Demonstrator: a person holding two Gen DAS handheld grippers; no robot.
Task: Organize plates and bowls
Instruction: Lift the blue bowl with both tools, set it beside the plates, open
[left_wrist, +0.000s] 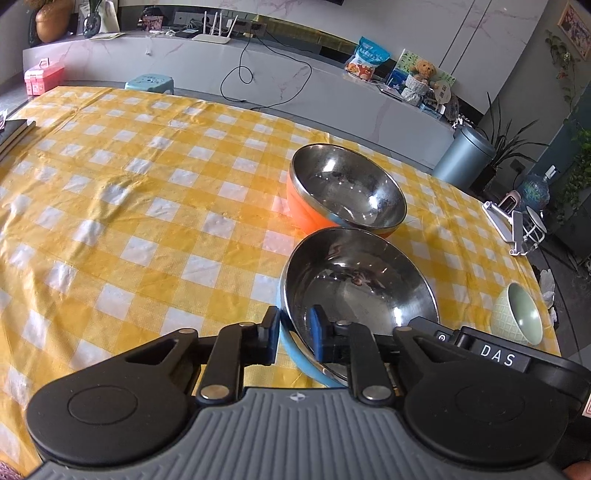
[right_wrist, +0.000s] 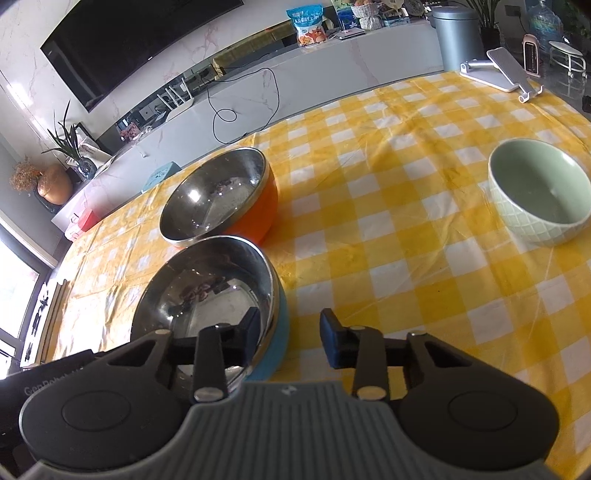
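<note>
Bowls first: blue bowl (left_wrist: 354, 295) sits on the yellow checked tablecloth (left_wrist: 147, 206), orange bowl (left_wrist: 343, 188) right behind it at 12 o'clock, rims touching or nearly so; can't tell which. Both steel-lined, upright, empty. Green bowl (right_wrist: 539, 195) stands well apart, at 2 o'clock in the right wrist view and at 3 o'clock in the left.

Left gripper (left_wrist: 295, 338): jaws narrowed across the near rim of the blue bowl, one pad outside the wall, one inside. Looks like a pinch on the rim; the pads seem to be touching, though the outer one may be a hair off. Rim grip makes sense, since the wall is thin and the body is too wide to span.

Right gripper (right_wrist: 290, 338): jaws spread, holding nothing. Left pad hangs over the inside of the blue bowl's rim, right pad outside over the cloth, so the rim lies between them, nearer the left pad.

My read: both tools are set on the same bowl, probably to lift it into the orange one at 12. Steel is slick, so slip risk at the rim.
</note>
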